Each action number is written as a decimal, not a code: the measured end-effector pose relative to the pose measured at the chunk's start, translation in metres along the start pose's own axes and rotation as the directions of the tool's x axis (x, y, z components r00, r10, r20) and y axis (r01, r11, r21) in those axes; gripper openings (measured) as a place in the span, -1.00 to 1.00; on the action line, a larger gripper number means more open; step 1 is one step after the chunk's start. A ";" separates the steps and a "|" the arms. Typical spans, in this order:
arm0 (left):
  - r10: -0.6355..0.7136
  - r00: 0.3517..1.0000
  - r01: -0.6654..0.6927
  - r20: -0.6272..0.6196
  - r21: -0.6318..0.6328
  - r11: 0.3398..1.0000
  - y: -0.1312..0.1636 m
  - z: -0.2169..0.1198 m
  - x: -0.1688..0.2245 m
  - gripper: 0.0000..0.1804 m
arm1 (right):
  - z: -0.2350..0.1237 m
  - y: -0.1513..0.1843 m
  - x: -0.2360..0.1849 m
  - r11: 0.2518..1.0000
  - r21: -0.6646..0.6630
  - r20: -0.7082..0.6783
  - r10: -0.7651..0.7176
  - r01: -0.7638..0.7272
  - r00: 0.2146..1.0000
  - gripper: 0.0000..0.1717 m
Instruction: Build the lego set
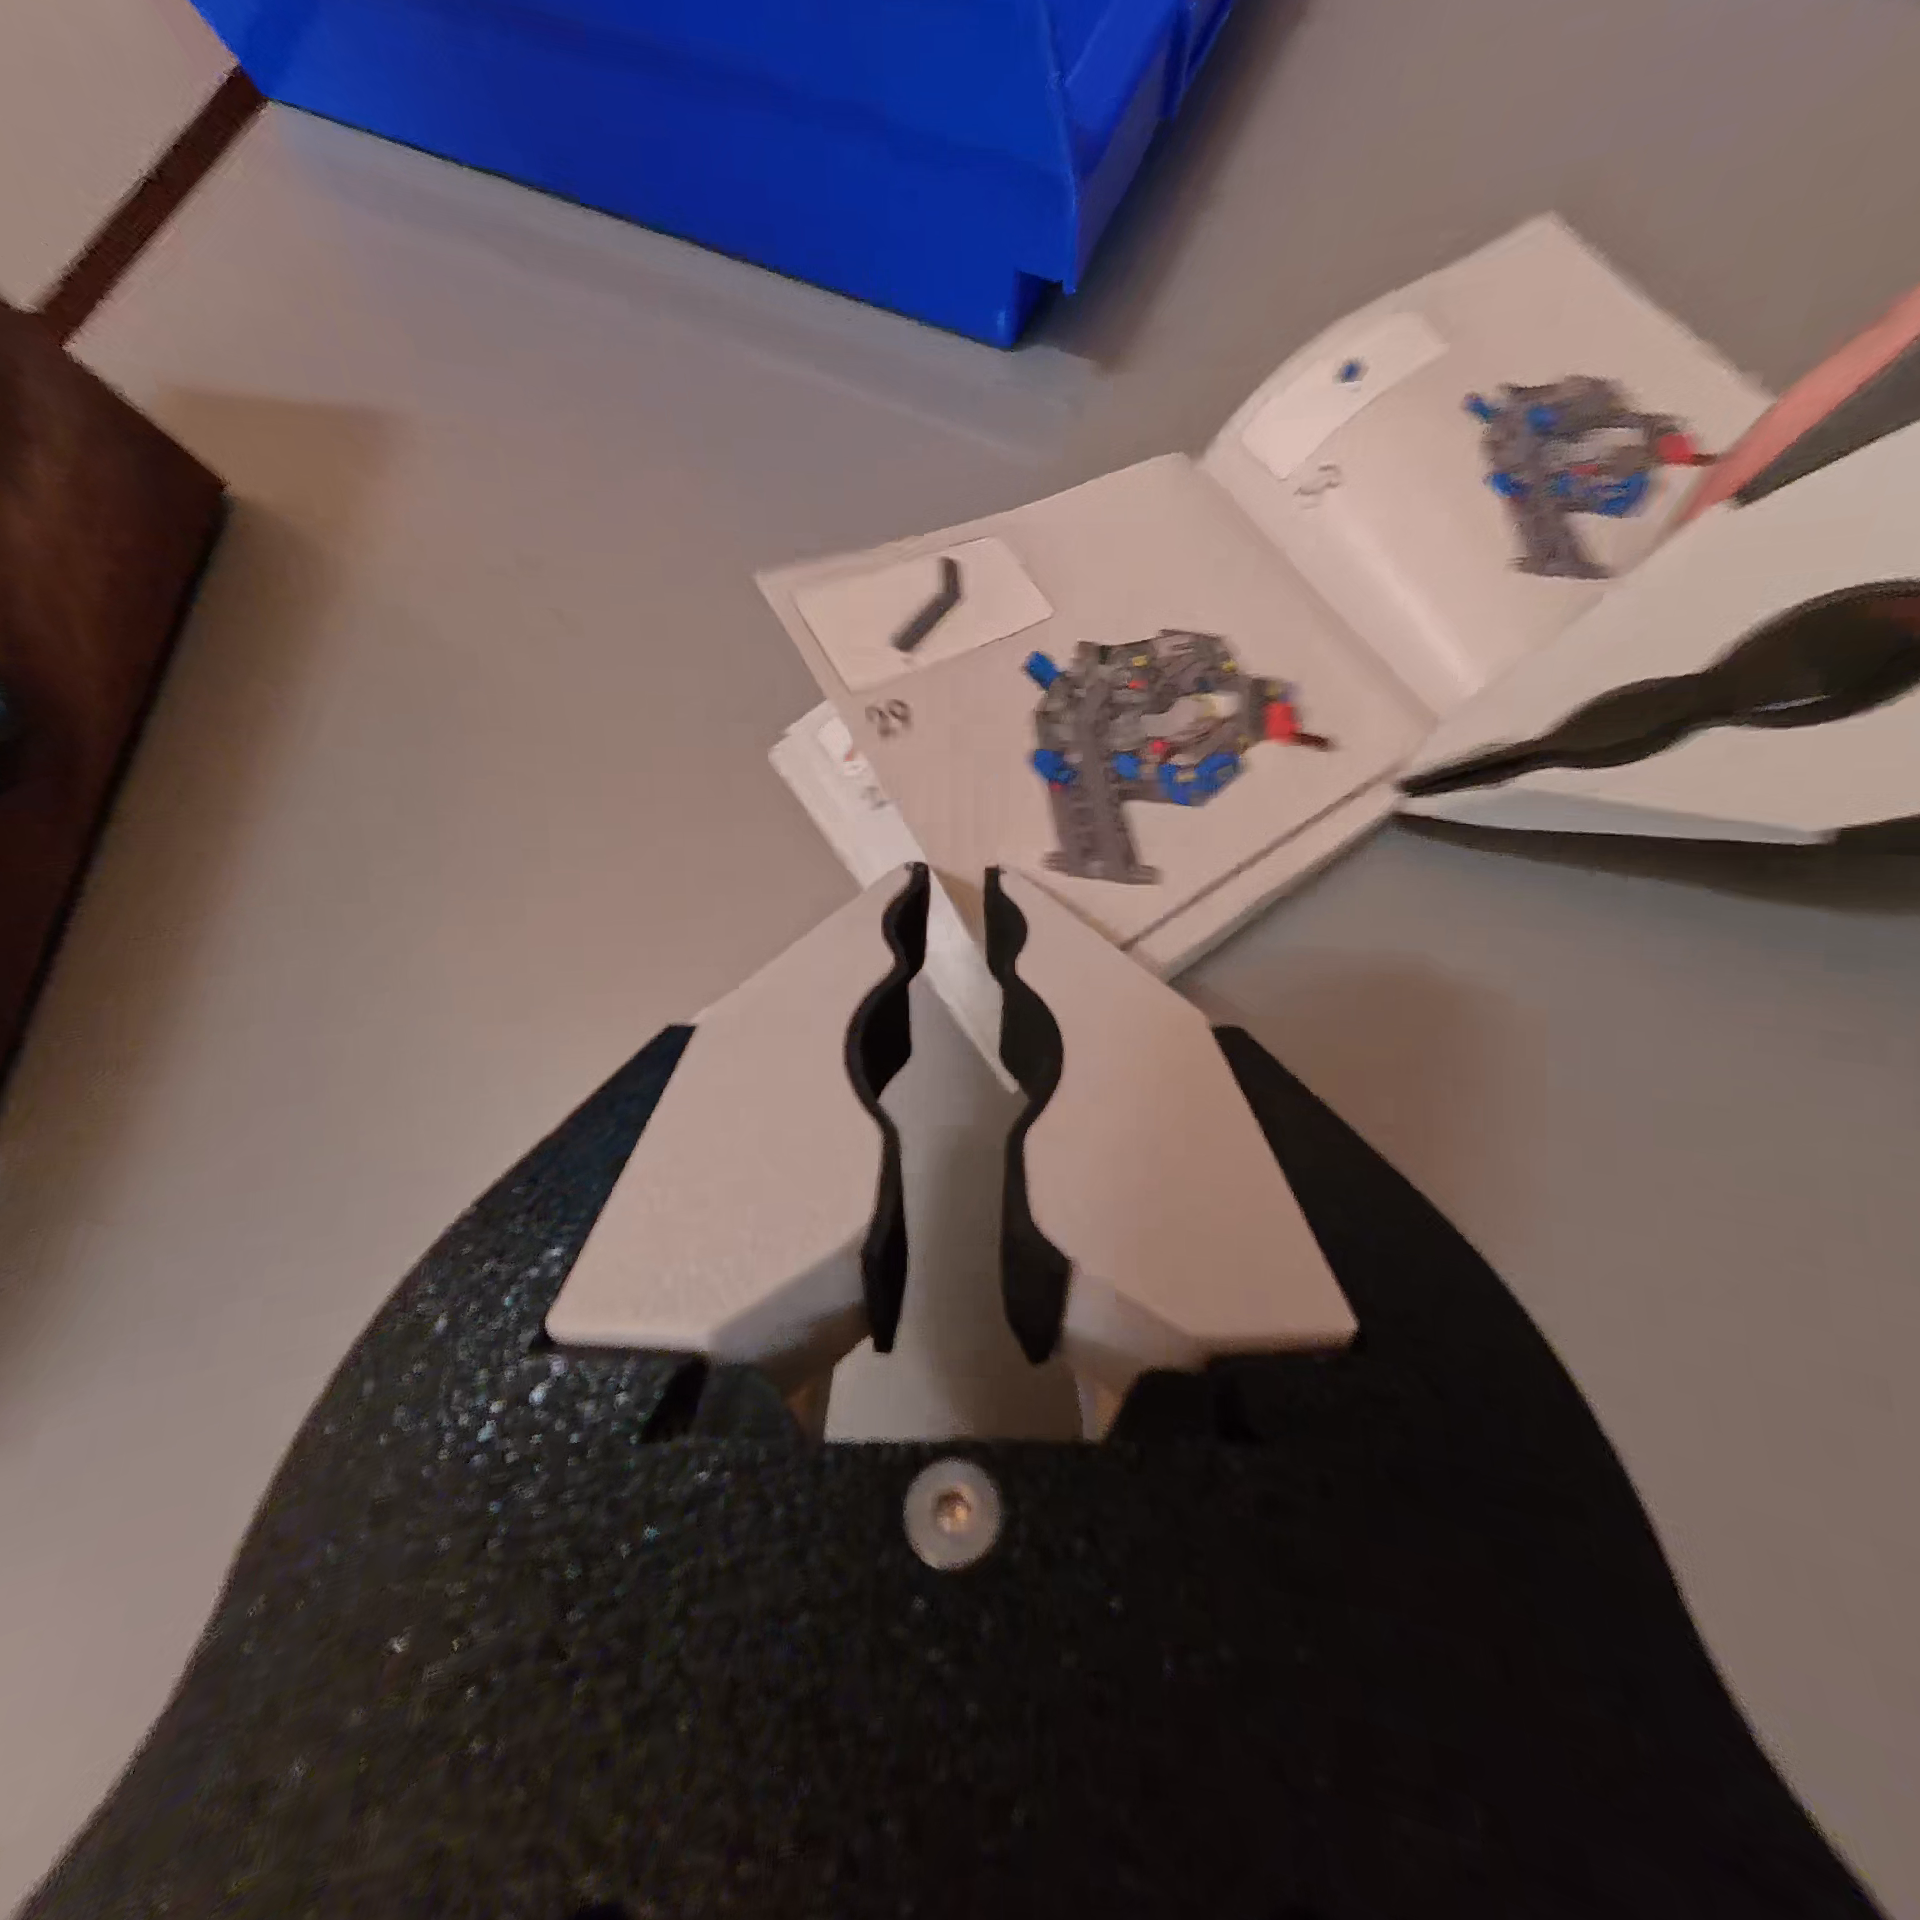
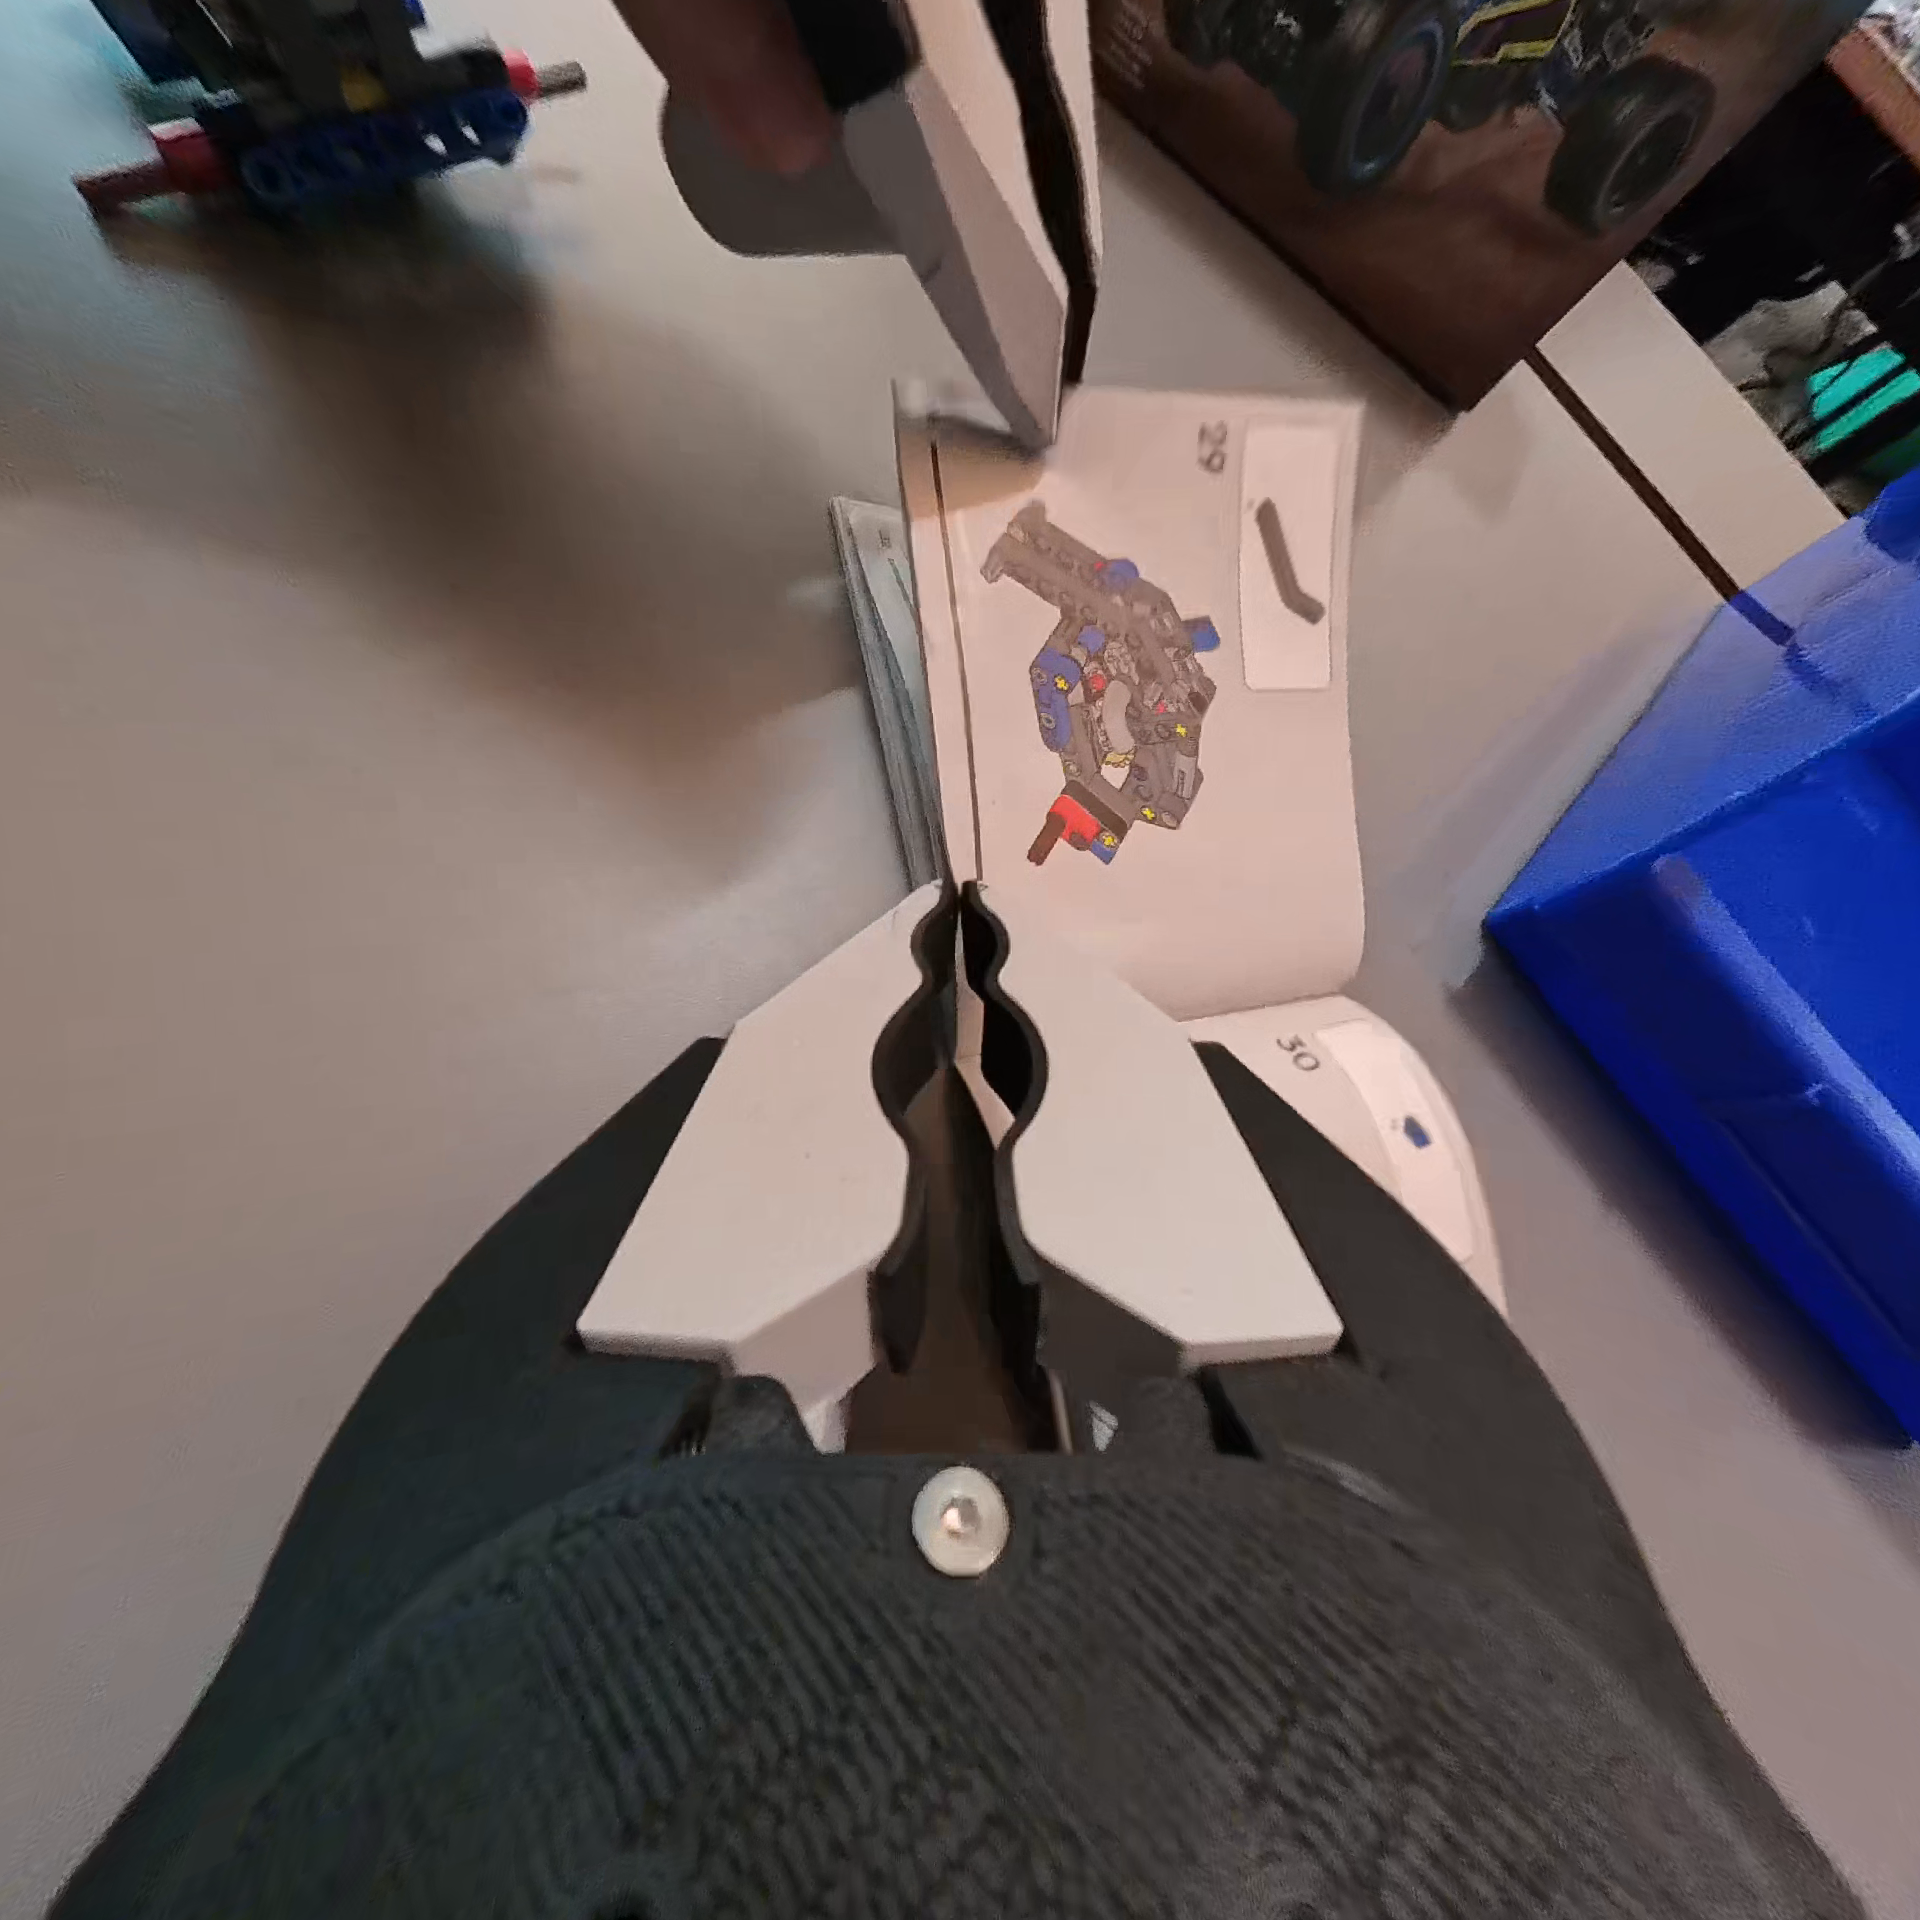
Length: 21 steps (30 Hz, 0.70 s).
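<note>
An open instruction booklet (image 1: pixel 1195 582) lies on the grey table; its pages bear pictures of a grey and blue brick assembly. My left gripper (image 1: pixel 954 878) is at the booklet's near corner. Its fingers stand a little apart, with the white paper showing in the gap and no pad pressed on it. My right gripper (image 2: pixel 958 891) is shut on the edge of one page (image 2: pixel 961 675), which rises edge-on from its tips. In the left wrist view the right gripper (image 1: pixel 1455 774) holds that lifted page (image 1: pixel 1662 727) at the right. The left gripper (image 2: pixel 1049 416) shows at the booklet's far corner.
A blue plastic bin (image 1: pixel 727 135) stands behind the booklet and shows at the right of the right wrist view (image 2: pixel 1714 935). A partly built brick model (image 2: pixel 343 114) sits far left. A box with a vehicle picture (image 2: pixel 1455 156) stands beyond the booklet. A dark brown box (image 1: pixel 83 582) is at the left. One gripper's finger ends stand about 10 centimetres off the other's.
</note>
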<state>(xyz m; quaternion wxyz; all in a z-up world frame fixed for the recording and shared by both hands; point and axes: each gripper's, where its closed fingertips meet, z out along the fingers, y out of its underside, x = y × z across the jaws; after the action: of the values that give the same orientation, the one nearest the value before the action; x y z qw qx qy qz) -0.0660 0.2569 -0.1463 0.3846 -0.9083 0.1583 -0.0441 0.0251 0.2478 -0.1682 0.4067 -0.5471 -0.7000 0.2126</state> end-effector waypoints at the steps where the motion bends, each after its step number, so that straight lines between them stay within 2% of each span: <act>1: 0.019 0.998 -0.018 0.058 -0.011 1.000 0.002 -0.001 -0.008 -0.89 | -0.002 -0.003 -0.002 1.000 0.016 0.017 0.007 -0.007 1.000 -1.00; 4: 0.090 0.981 -0.088 0.173 -0.018 0.996 0.000 -0.007 -0.021 -0.83 | -0.010 -0.007 -0.003 0.997 0.056 0.043 0.048 -0.050 0.998 -1.00; 7: 0.147 0.987 -0.148 0.069 0.018 0.989 -0.008 -0.008 0.005 -0.95 | -0.028 -0.007 0.000 0.993 0.094 0.045 0.064 -0.068 0.997 -0.88; 8: 0.156 0.987 -0.157 0.033 0.015 0.988 -0.008 -0.006 0.013 -1.00 | -0.037 -0.008 0.004 0.989 0.121 0.036 0.079 -0.082 0.996 -1.00; 10: 0.185 0.983 -0.185 -0.014 -0.010 0.983 -0.004 0.002 0.023 -1.00 | -0.049 -0.003 0.019 0.979 0.148 -0.014 0.141 -0.138 0.990 -1.00; 13: 0.207 0.977 -0.212 -0.050 -0.102 0.972 0.008 0.022 0.026 -1.00 | -0.052 0.048 0.061 0.977 -0.048 -0.286 0.185 -0.207 0.940 -1.00; 15: 0.223 0.972 -0.232 -0.076 -0.145 0.962 0.012 0.032 0.031 -1.00 | -0.045 0.079 0.058 0.954 -0.195 -0.294 0.163 -0.226 0.942 -1.00; 17: 0.222 0.971 -0.234 -0.093 -0.164 0.958 0.011 0.039 0.041 -1.00 | -0.040 0.073 0.059 0.962 -0.150 -0.301 0.176 -0.229 0.937 -1.00; 21: 0.256 0.959 -0.274 -0.120 -0.176 0.945 0.002 0.047 0.067 -1.00 | -0.038 0.074 0.056 0.959 -0.173 -0.277 0.172 -0.225 0.945 -1.00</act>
<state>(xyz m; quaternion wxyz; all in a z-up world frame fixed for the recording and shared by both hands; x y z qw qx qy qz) 0.0060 0.2665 -0.1837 0.2903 -0.9082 0.3009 -0.0200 0.0956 0.3180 -0.1816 0.4135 -0.6765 -0.5999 0.1071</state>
